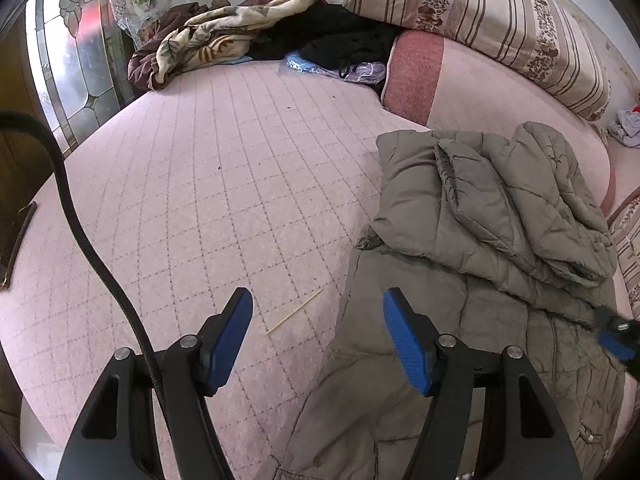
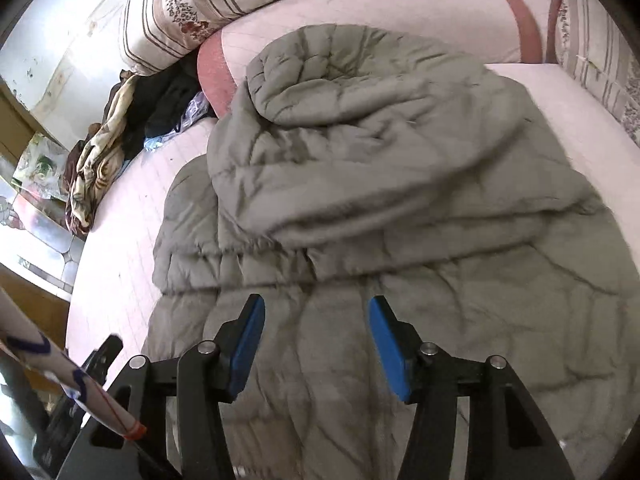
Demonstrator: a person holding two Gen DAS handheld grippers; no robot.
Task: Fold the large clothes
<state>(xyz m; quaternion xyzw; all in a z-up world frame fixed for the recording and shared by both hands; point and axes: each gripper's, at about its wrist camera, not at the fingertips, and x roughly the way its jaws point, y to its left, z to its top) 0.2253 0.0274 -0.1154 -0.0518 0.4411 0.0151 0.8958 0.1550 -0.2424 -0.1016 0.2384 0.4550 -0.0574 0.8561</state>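
Observation:
A grey-green quilted puffer jacket (image 1: 480,240) lies on the pink quilted bed (image 1: 200,184), with its upper part and hood folded over the body. My left gripper (image 1: 318,304) is open and empty, above the jacket's left edge. In the right wrist view the jacket (image 2: 380,180) fills the middle. My right gripper (image 2: 316,312) is open and empty, just above the jacket's lower body. The right gripper's tip also shows in the left wrist view (image 1: 618,336), at the right edge over the jacket.
A heap of brown, cream and black clothes (image 1: 240,32) lies at the bed's far side. Striped floral pillows (image 1: 480,12) and a pink bolster (image 1: 480,92) line the back. A thin wooden stick (image 1: 294,312) lies on the bed. A stained-glass panel (image 1: 76,60) stands at left.

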